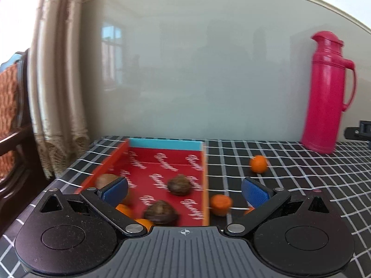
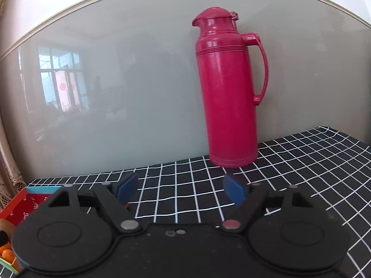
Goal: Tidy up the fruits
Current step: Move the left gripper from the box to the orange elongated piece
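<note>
In the left wrist view a red box with a blue far wall lies on the checked cloth. In it are two brown walnuts, a third brown one behind the left finger, and small oranges at its near end. Two small oranges lie on the cloth right of the box. My left gripper is open and empty, straddling the box's right wall. My right gripper is open and empty above the cloth. The box shows at that view's left edge with oranges.
A tall pink thermos jug stands at the back right against the glossy wall; it also shows in the right wrist view. A curtain and a wooden chair stand left of the table. A black clip sits at the far right.
</note>
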